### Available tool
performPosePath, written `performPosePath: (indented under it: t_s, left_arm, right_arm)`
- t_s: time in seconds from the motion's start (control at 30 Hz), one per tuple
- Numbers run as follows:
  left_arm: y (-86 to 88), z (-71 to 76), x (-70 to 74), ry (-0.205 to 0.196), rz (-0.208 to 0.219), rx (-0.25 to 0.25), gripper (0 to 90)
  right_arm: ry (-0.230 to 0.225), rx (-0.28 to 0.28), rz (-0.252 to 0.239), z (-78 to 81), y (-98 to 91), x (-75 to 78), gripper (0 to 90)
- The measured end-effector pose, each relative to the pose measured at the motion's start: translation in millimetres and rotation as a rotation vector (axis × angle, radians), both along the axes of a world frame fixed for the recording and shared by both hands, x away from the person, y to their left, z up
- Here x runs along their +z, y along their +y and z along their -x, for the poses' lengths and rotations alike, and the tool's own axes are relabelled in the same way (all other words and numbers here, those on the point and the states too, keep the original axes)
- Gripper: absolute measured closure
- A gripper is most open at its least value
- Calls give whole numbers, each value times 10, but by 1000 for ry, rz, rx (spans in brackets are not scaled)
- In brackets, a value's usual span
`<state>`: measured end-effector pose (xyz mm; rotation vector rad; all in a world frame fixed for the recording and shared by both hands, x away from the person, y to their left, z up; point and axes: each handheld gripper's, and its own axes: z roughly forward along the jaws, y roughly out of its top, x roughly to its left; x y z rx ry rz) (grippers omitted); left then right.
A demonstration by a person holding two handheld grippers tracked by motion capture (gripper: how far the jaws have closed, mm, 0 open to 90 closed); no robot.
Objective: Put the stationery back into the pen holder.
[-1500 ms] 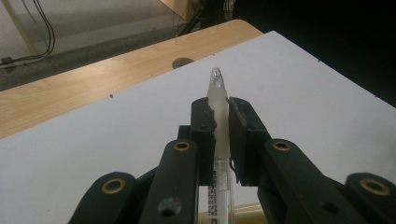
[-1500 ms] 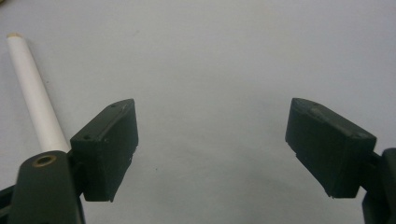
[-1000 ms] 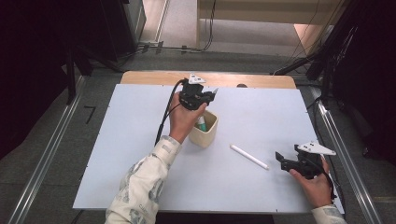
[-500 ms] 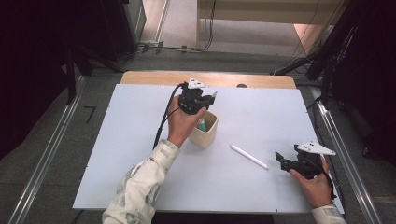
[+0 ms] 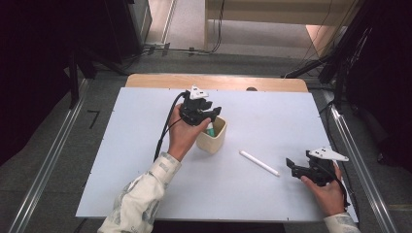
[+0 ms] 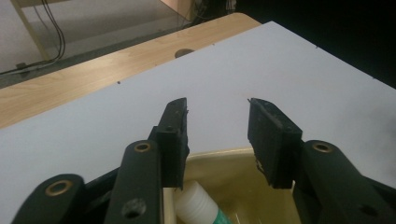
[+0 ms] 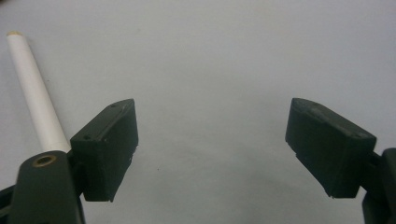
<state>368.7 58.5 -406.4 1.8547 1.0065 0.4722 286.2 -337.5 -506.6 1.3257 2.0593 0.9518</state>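
Note:
A cream cup (image 5: 214, 140) stands mid-table on the white board. Inside it lies a white marker with a green label (image 5: 211, 130), its cap end leaning on the near wall (image 6: 198, 204). My left gripper (image 5: 213, 114) hovers just over the cup's rim (image 6: 224, 155). Its jaws (image 6: 217, 109) have just been opening, and nothing is between them. A white pen (image 5: 259, 162) lies flat to the right of the cup. My right gripper (image 5: 293, 165) rests low near the board's right front, open and empty (image 7: 211, 109), with the pen (image 7: 35, 93) to the left of its left jaw.
The white board (image 5: 121, 160) covers a wooden table whose far edge (image 5: 160, 80) shows a small hole. Metal rails run along both sides, with dark racks and cables beyond. The left gripper's cable (image 5: 165, 131) trails across the board.
The left gripper has shifted a little over the cup, and the green-labelled marker now lies inside it. The right hand has not moved.

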Motion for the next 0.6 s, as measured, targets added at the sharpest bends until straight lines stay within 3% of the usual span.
performPosePath:
  t_s: [0.13,0.37,0.6]
  left_arm:
    - [28,47,-12,-1,9,0,536]
    - [111,148,2,-54,44,23,471]
    - [203,176,-23,-50,44,44,461]
  right_arm:
    - [-1,1,-1,0,6,2,156]
    - [-1,1,3,-3,5,-3,156]
    - [1,0,5,-2,12,-3,156]
